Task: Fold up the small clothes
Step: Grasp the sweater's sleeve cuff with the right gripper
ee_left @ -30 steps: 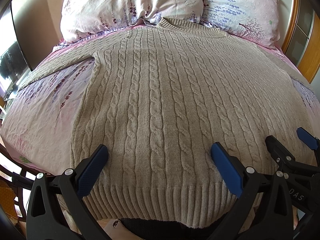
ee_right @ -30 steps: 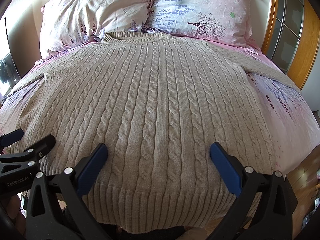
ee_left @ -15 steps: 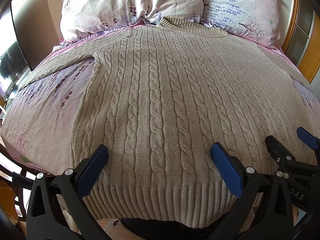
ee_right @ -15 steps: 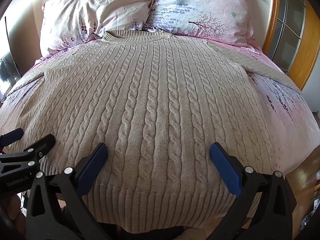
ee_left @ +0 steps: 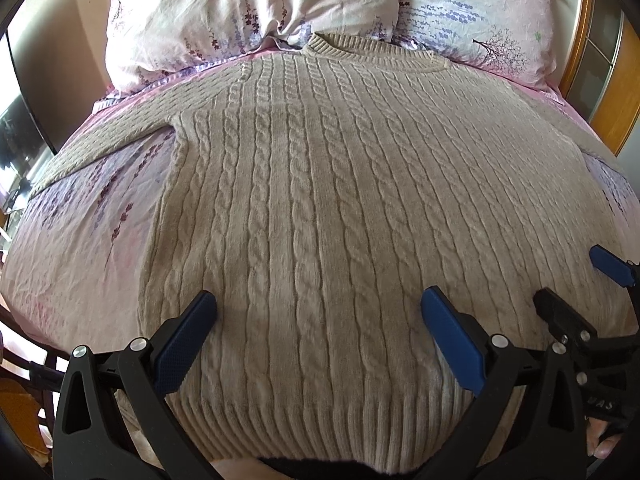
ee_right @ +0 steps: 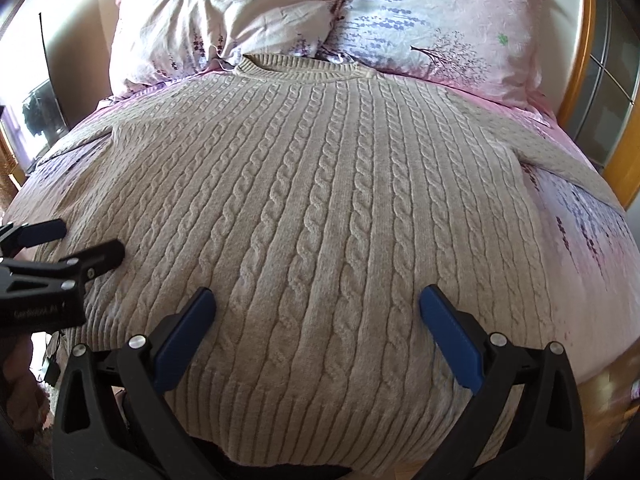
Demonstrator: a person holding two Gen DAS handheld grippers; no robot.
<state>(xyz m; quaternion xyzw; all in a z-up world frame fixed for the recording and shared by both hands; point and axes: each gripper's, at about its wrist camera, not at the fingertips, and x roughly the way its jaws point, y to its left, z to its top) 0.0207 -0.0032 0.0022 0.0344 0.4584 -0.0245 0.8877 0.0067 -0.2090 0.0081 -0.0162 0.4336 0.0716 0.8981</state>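
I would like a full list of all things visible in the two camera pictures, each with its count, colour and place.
sweater: one, beige cable-knit, spread flat on the bed, collar toward the pillows, both sleeves out to the sides.
pillows: two, pale pink with purple flower print, at the head of the bed.
bed sheet: one, pink with purple floral print, under the sweater.
headboard: one, orange wood, at the far right.
left gripper: one, black with blue pads, open, above the sweater's hem.
right gripper: one, black with blue pads, open, above the hem.
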